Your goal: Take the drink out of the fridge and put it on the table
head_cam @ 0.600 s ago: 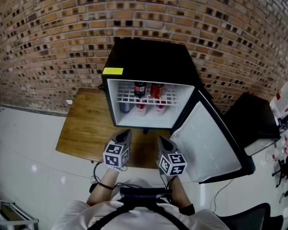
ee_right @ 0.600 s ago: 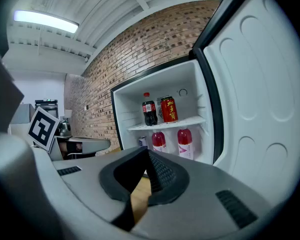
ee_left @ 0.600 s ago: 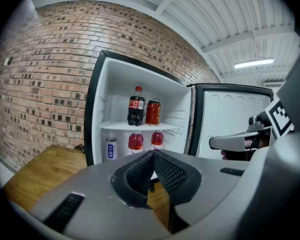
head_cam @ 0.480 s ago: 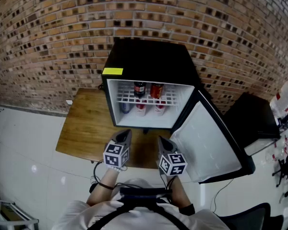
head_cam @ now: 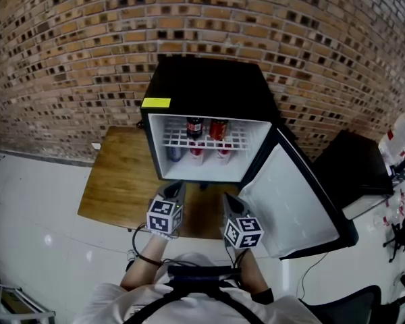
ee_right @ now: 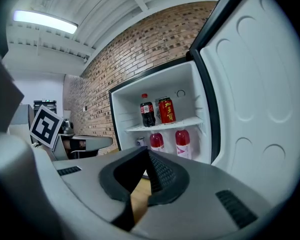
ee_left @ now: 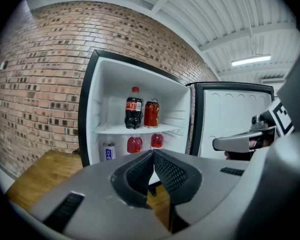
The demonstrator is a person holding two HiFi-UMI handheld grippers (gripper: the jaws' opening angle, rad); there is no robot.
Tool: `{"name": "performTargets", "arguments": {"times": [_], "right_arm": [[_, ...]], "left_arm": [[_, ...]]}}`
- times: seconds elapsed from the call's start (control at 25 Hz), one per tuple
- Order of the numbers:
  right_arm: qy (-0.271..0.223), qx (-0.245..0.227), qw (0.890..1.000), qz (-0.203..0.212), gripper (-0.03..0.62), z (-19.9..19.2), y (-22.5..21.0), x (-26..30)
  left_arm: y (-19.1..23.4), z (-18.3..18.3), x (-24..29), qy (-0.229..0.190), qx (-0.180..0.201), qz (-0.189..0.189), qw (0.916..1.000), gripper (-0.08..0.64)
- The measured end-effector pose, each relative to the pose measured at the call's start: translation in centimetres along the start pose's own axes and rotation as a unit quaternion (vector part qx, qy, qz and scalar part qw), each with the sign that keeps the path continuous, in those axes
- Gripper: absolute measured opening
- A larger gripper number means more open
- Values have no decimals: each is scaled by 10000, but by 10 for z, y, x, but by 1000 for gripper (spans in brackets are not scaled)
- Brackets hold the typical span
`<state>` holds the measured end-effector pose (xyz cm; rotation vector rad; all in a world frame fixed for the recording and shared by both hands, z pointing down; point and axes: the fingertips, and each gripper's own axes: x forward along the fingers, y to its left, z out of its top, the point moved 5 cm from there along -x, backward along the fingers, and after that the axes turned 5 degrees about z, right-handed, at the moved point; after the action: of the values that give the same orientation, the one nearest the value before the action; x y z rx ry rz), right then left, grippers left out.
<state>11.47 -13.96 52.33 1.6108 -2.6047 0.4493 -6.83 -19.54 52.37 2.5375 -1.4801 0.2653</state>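
1. Seen from the head view, looking steeply down, a small black fridge [head_cam: 206,86] stands on a wooden table [head_cam: 115,181]. It backs onto a brick wall [head_cam: 67,39], at 12 o'clock from the person.
2. The fridge door [head_cam: 290,194] is swung wide open toward 4 o'clock, with its white inner face showing.
3. A yellow label [head_cam: 156,102] sits on the fridge's top front corner, on the 9 o'clock side.
4. On the white wire shelf [head_cam: 241,139] a dark cola bottle [ee_left: 134,108] stands upright. A red can [ee_left: 151,114] stands just beside it at its 3 o'clock.
5. Under the shelf stand a left red bottle [ee_left: 134,144] and a right red bottle [ee_left: 157,140], side by side. A blue-and-white can [ee_left: 109,150] stands at their 9 o'clock.
6. All five drinks are inside the fridge, well apart from both grippers.
7. The left gripper [head_cam: 177,185] is held at 6 o'clock of the open fridge, over the near part of the table, and points into the cabinet. Its jaws are pressed together with nothing between them.
8. The right gripper [head_cam: 227,197] is just beside the left one, at its 3 o'clock, near the open door. Its jaws also meet at the tips and hold nothing.
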Motion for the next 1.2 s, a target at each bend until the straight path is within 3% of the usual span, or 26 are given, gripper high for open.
{"name": "performTargets", "arguments": {"times": [0.12, 0.32, 0.56, 0.96, 1.2], "right_arm": [[-3, 22, 10000, -17, 14, 0, 0, 0], [-74, 52, 9999, -52, 14, 2, -2, -1], [-66, -42, 9999, -65, 14, 4, -10, -4], [-120, 2, 9999, -116, 14, 6, -20, -3], [-141, 20, 9998, -160, 14, 7, -27, 0]], "left_arm": [[5, 17, 12, -80, 142, 14, 9999, 5], [14, 59, 42, -203, 371, 10, 9991, 177], [30, 103, 93, -284, 272, 184, 9991, 356], [44, 134, 160, -30, 607, 400, 9974, 370], [48, 132, 179, 82, 518, 425, 9977, 370]]}}
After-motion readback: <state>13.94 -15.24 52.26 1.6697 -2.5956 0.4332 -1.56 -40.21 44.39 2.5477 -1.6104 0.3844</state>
